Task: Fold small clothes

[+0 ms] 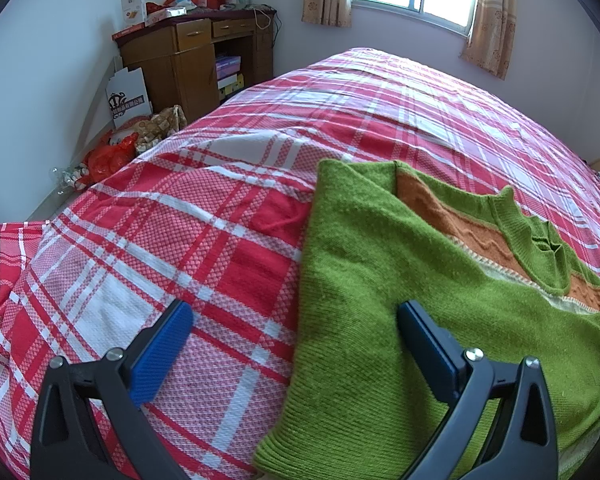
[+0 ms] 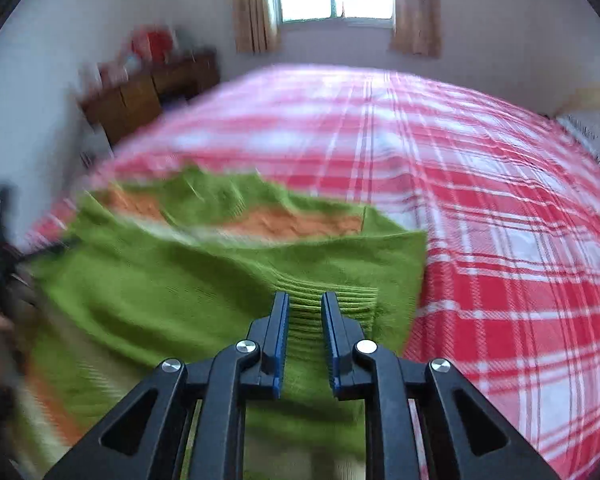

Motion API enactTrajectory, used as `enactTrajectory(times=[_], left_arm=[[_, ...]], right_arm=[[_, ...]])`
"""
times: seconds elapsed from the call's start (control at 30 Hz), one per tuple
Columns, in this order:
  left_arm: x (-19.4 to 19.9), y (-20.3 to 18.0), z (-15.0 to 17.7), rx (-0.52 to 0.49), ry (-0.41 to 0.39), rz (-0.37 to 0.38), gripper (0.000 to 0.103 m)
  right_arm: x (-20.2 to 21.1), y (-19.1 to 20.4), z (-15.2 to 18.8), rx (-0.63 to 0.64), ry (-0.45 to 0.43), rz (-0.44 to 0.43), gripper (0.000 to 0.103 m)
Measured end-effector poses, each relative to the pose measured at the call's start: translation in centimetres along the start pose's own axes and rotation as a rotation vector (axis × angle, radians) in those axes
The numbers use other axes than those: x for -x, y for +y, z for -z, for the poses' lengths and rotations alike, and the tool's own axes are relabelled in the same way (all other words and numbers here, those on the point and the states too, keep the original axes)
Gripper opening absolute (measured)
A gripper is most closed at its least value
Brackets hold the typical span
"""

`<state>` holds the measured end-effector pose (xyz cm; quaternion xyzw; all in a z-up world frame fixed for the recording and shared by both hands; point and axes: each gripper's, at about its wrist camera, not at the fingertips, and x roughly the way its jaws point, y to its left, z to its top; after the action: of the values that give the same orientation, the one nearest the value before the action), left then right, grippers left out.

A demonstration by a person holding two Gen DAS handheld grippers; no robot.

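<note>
One green sweater (image 1: 380, 280) lying on plaid bedspread (image 1: 180, 240), sleeves folded across body, orange band showing near collar.

Left gripper (image 1: 296, 320) hovering wide open, empty, over sweater's left edge: one pad above bedspread, other above knit.

Right gripper (image 2: 305, 308) nearly closed; ribbed cuff (image 2: 332, 300) sitting at its tips, whether pinched cannot tell, view blurring.

Risk: thin pinch slipping, cuff dropping, fold skewing; pull dragging whole sweater, undoing folded sleeve.

Count: one sweater, two grippers.

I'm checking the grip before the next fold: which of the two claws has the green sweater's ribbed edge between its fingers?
The right claw: its narrow gap holds the green sweater's ribbed edge. The left claw gapes wide.
</note>
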<state>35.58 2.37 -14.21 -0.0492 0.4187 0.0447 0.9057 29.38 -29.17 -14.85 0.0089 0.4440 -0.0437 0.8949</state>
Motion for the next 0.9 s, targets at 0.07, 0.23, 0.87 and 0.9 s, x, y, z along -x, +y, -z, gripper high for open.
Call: enactTrajectory(times=[0.07, 0.23, 0.87, 0.9], left_arm=[[0.1, 0.1, 0.0, 0.000, 0.002, 0.001, 0.103], [1.0, 0.6, 0.5, 0.002, -0.006, 0.030, 0.103], [18.4, 11.5, 13.1, -0.048, -0.138, 0.092, 0.103], [19.0, 11.7, 13.4, -0.060, -0.150, 0.090, 0.103]], right_arm=[[0.4, -1.1, -0.3, -0.072, -0.016, -0.047, 0.017], [7.3, -3.7, 2.3, -0.154, -0.142, -0.079, 0.018], [36.4, -12.5, 20.8, -0.215, -0.418, -0.226, 0.058], [37.1, -12.3, 21.2, -0.204, -0.421, -0.264, 0.058]])
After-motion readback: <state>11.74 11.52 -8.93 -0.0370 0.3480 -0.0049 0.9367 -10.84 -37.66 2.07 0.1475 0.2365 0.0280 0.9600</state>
